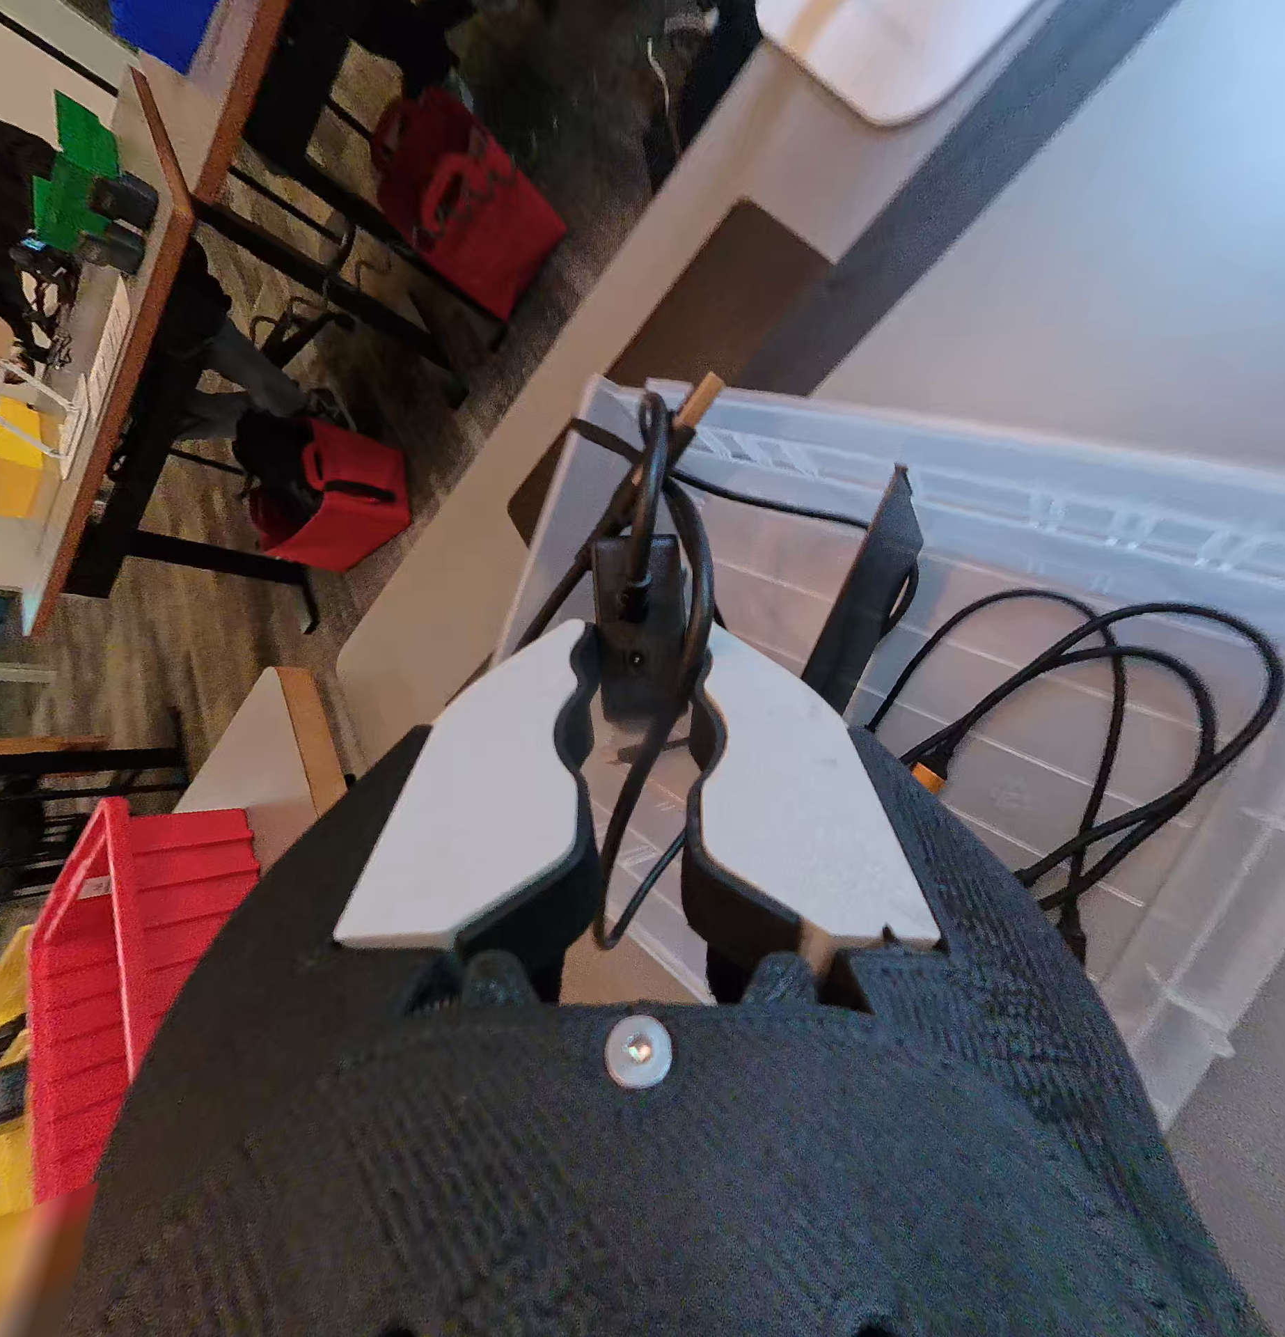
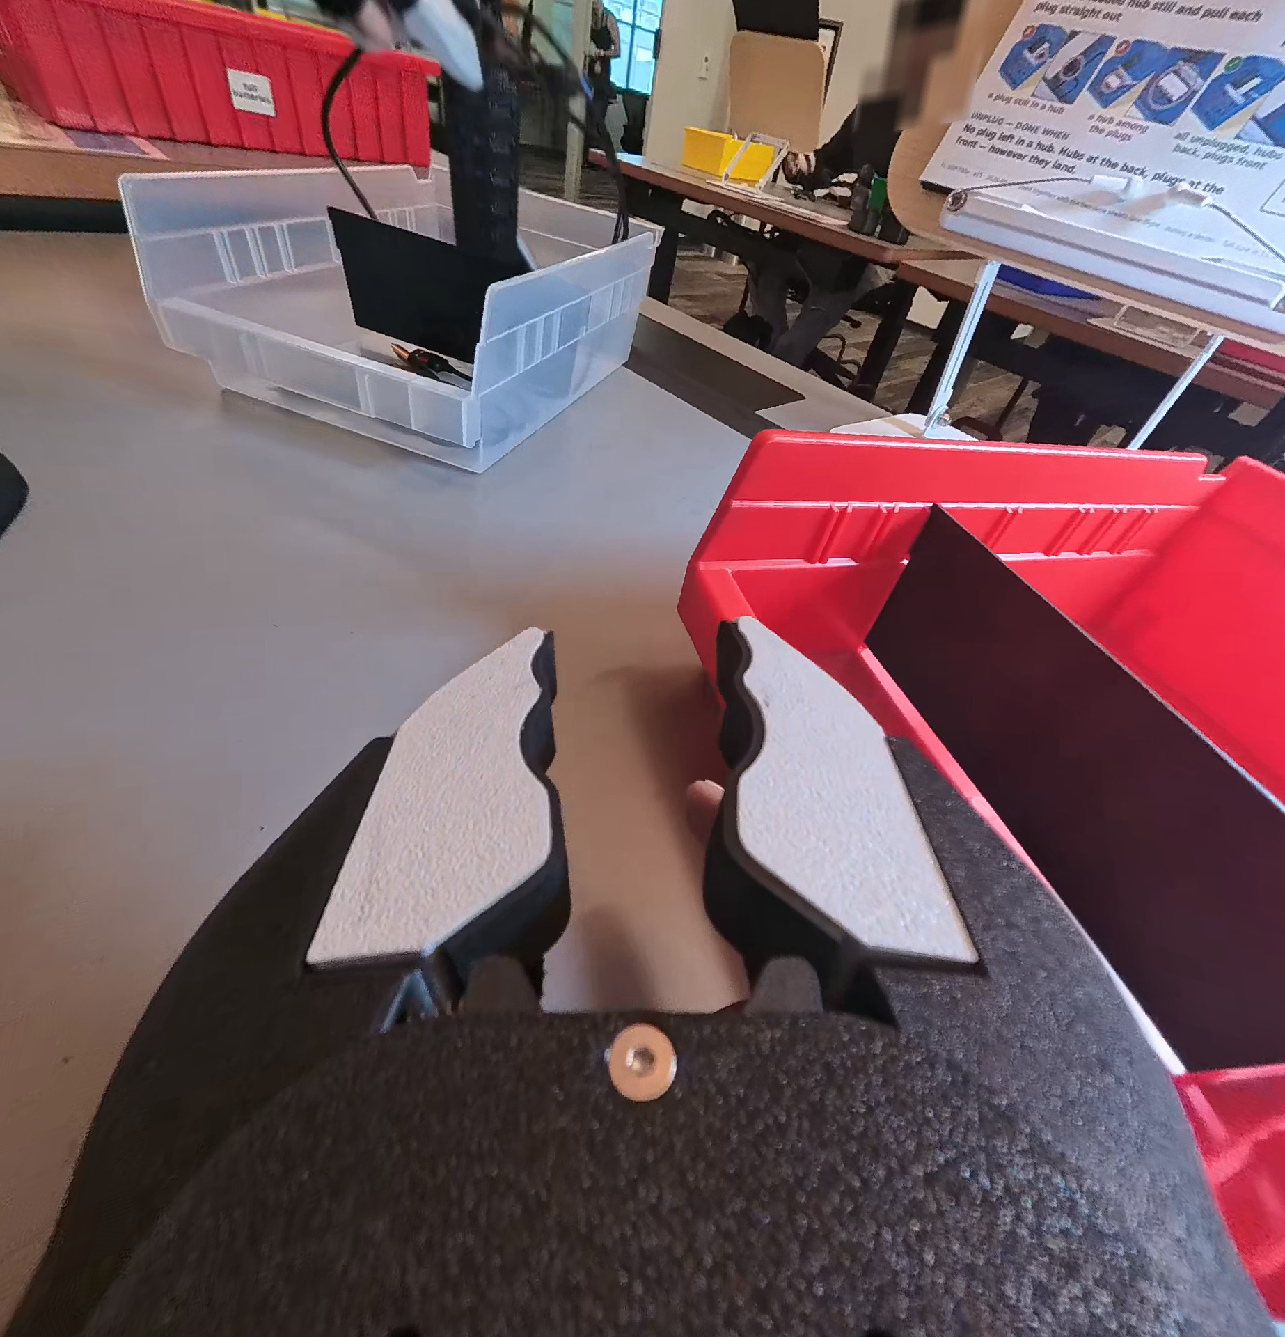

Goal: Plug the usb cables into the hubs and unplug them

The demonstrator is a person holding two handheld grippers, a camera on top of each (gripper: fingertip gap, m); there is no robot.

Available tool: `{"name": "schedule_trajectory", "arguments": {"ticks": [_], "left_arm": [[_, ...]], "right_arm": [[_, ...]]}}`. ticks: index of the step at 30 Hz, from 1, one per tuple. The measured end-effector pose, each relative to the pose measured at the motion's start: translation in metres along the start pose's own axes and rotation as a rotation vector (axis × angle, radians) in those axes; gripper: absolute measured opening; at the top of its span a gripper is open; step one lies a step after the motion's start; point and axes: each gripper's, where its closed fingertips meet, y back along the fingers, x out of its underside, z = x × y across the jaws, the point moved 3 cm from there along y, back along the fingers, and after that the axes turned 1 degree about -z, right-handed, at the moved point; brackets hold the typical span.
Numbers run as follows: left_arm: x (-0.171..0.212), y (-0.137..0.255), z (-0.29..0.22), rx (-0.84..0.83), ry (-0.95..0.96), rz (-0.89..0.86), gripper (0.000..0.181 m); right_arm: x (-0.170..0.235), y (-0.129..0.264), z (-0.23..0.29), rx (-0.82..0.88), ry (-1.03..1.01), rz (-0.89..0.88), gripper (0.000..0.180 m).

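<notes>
In the left wrist view my left gripper [image 1: 643,651] is shut on a black USB hub [image 1: 638,615] and holds it in the air above a clear plastic bin [image 1: 1059,506]. A black cable [image 1: 654,477] is plugged into the hub and loops down between the fingers. More black cables [image 1: 1131,723] and an orange-tipped plug [image 1: 930,775] lie in the bin beside a black divider [image 1: 871,579]. In the right wrist view my right gripper [image 2: 636,673] is open and empty, low over the grey table [image 2: 263,651], next to a red bin [image 2: 987,506]. The clear bin [image 2: 379,304] stands farther back, with the left gripper [image 2: 451,36] above it.
The red bin holds a black divider [image 2: 1059,760]. A long red bin [image 2: 191,79] stands at the back left of the table. An instruction sheet on a white stand [image 2: 1131,145] is at the back right. Other tables, red bags [image 1: 466,195] and a person are beyond. One gripper's finger ends stand about 40 cm off the other's.
</notes>
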Motion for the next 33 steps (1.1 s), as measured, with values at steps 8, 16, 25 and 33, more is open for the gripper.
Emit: {"name": "schedule_trajectory", "arguments": {"ticks": [8, 16, 25, 33], "left_arm": [[-0.045, 0.100, 0.034, 0.189, 0.142, -0.262, 0.022], [-0.098, 0.164, 0.011, 0.235, -0.007, -0.382, 0.022], [-0.091, 0.111, 0.020, 0.175, 0.027, -0.284, 0.022], [-0.076, 0.075, 0.007, 0.159, 0.017, -0.229, 0.022]], "right_arm": [[-0.020, 0.000, 0.008, -0.063, 0.095, -0.060, 0.041], [-0.114, 0.002, -0.011, -0.113, 0.151, -0.209, 0.043], [-0.108, -0.006, -0.008, -0.190, 0.014, -0.208, 0.042], [-0.084, -0.012, 0.027, -0.283, 0.089, -0.125, 0.040]]}}
